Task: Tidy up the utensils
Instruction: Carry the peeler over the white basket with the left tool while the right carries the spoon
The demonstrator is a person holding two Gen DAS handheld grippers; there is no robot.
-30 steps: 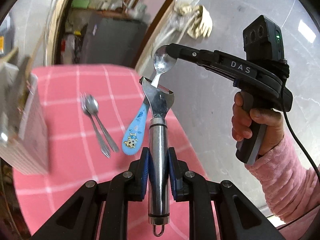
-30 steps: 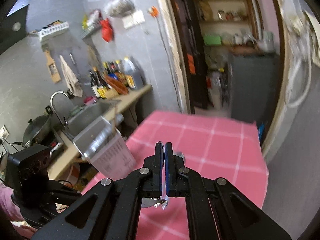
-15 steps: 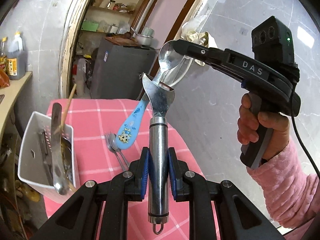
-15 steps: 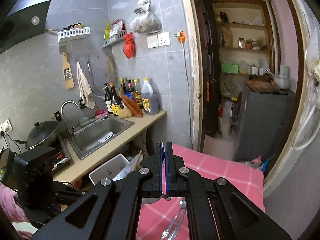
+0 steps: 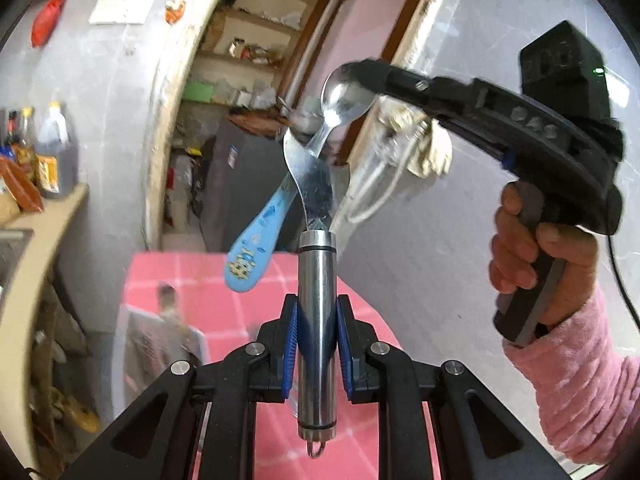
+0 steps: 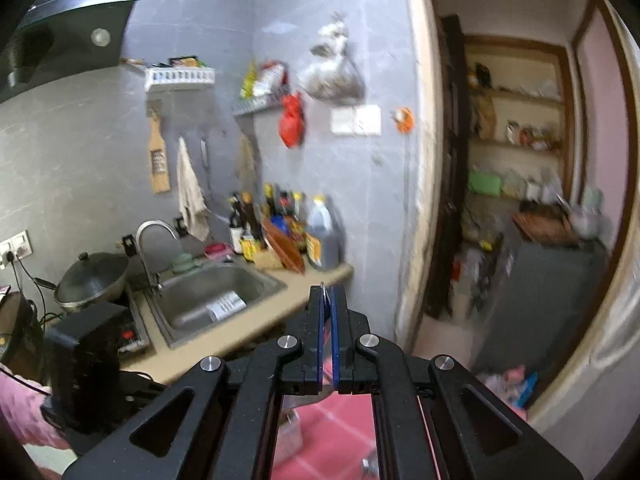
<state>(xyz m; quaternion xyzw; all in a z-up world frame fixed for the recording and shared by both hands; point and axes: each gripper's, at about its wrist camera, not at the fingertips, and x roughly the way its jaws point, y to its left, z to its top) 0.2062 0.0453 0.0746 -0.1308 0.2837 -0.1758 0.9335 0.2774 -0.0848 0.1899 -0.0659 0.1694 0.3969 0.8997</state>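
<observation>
Peeler (image 5: pixel 316 304) upright in left gripper (image 5: pixel 317 344), spoon (image 5: pixel 304 168) crossing it.

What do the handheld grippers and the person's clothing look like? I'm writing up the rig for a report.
Both grippers are black, with silver pivot screws and blue pads on the fingers. The right gripper has a pistol grip, pale lettering on its side, a boxy black module with a green light, and a black cable. The right hand comes out of a fluffy pink sleeve.
</observation>
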